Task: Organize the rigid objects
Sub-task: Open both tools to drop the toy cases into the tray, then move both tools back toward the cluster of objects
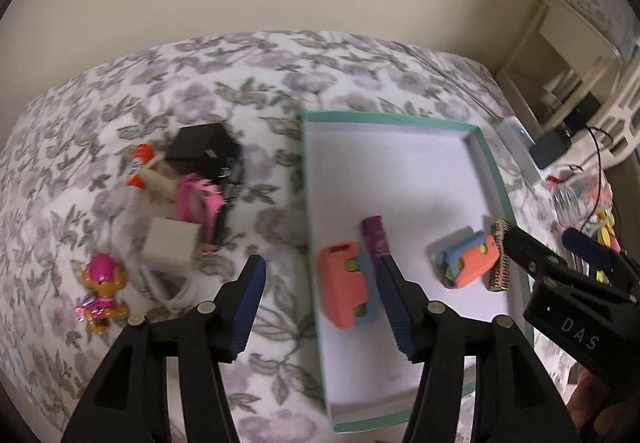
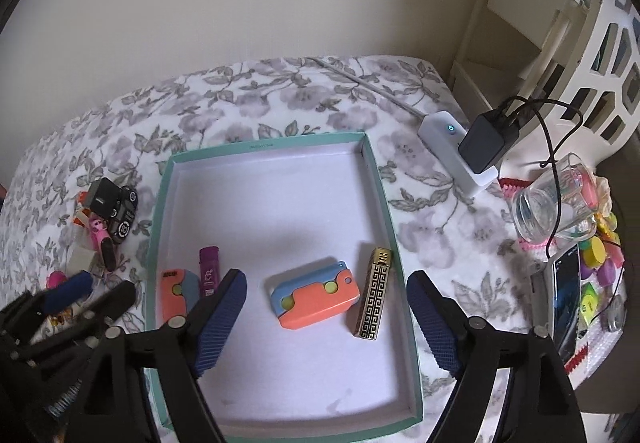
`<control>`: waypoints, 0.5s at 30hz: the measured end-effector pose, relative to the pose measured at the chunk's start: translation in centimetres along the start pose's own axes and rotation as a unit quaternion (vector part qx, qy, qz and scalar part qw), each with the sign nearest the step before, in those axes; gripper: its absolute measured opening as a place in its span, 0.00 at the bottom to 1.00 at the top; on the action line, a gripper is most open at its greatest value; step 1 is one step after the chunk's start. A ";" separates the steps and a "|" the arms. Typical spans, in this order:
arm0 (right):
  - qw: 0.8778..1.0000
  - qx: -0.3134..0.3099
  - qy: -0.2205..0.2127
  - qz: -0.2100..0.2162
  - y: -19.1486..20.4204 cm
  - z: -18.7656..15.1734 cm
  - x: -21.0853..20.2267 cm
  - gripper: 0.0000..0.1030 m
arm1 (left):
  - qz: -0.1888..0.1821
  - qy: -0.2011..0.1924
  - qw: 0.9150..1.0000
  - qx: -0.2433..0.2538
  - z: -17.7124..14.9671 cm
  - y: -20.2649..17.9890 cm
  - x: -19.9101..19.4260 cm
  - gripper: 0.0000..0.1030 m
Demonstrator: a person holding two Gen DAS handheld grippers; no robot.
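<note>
With both sets of jaws standing apart and empty, the left gripper point(image 1: 322, 303) is nearer the unsorted pile, whose beige plastic cube point(image 1: 170, 246) lies left of the teal-rimmed cardboard tray point(image 1: 486, 147), while the right gripper point(image 2: 326, 317) hangs over that tray.

Both tools are black plastic. The left gripper point(image 1: 324, 303) has two angular arms, each tipped with a ribbed dark-blue pad point(image 1: 248, 307), and round silver pins point(image 1: 206, 308) at the joints. The right gripper point(image 2: 326, 319) is built the same way, with ribbed blue pads point(image 2: 434, 323) and silver pins point(image 2: 476, 322). Seen from the left wrist camera, its black body carries pale letters "DAS" point(image 1: 580, 333).
</note>
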State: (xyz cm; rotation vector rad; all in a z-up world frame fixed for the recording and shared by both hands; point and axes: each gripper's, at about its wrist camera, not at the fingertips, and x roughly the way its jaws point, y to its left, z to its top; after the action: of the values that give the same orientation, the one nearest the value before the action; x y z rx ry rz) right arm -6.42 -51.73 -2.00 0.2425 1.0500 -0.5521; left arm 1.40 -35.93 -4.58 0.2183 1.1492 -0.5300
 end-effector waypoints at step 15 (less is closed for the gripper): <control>1.000 -0.013 0.013 0.010 0.8 -0.7 1.2 1.00 | 0.028 -0.003 0.998 -0.062 -0.1 3.9 -0.1 0.94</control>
State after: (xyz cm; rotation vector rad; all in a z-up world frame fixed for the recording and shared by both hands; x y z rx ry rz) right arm -6.08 -51.11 -3.44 0.2372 1.0775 -0.5192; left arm 3.24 -32.49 -4.90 0.1412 1.1626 -0.4084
